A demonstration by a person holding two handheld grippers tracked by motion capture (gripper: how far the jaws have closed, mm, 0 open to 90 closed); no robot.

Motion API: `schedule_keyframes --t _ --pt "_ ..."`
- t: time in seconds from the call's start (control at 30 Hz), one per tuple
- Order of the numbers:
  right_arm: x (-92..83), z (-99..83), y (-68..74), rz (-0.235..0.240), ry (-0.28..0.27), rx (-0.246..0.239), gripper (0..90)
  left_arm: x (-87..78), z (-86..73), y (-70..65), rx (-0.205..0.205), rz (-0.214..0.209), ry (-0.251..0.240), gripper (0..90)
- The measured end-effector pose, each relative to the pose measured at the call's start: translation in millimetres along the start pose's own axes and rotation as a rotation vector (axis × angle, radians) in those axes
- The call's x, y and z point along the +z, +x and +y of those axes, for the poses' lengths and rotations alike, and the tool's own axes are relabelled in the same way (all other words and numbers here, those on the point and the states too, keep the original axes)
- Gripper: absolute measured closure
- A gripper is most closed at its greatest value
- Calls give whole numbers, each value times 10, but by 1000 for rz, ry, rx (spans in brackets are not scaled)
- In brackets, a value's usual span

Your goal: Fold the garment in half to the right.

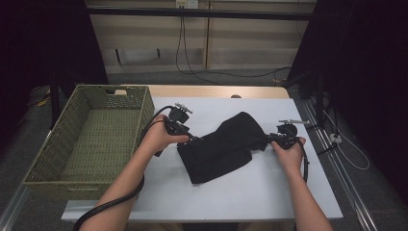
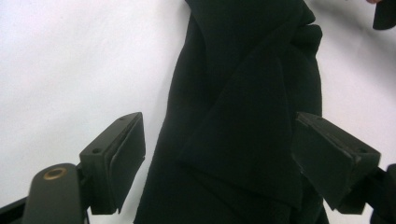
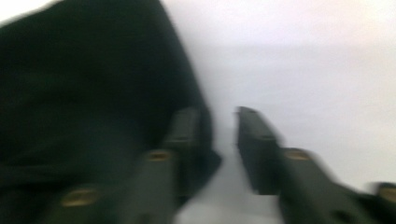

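On a white table (image 1: 250,192), a crumpled black cloth garment (image 1: 223,147) lies between two hand-held grippers: the left gripper (image 2: 217,163) straddles it wide open, the right gripper (image 3: 219,140) narrowly parted beside its edge, best gripping opposite corners before the woven green basket (image 1: 62,144).

Black cloth (image 1: 222,147) on white table (image 1: 269,187), tongs at both ends, wicker basket (image 1: 72,139) left

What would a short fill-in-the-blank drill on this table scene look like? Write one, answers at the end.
1. The black cloth lies on the ____ table.
2. The woven basket stands on the person's ____ side of the cloth.
3. The left tool has its jaws ____, the cloth lying between them.
4. Inside, the basket is ____.

Answers: white; left; open; empty
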State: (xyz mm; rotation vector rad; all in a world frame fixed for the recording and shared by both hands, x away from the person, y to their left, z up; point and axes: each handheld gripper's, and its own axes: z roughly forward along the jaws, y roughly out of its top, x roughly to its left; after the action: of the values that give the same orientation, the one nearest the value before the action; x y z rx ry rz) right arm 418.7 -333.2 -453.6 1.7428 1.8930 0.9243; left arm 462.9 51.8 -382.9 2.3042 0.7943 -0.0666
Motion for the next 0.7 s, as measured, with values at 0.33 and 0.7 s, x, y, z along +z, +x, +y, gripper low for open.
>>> schedule_keyframes --t 0.33,0.7 --pt "64 -69 76 105 -19 67 578 31 -105 -13 1 11 -7 183" --pt "2 -144 81 153 -48 77 833 143 -284 -120 8 61 -26 164"
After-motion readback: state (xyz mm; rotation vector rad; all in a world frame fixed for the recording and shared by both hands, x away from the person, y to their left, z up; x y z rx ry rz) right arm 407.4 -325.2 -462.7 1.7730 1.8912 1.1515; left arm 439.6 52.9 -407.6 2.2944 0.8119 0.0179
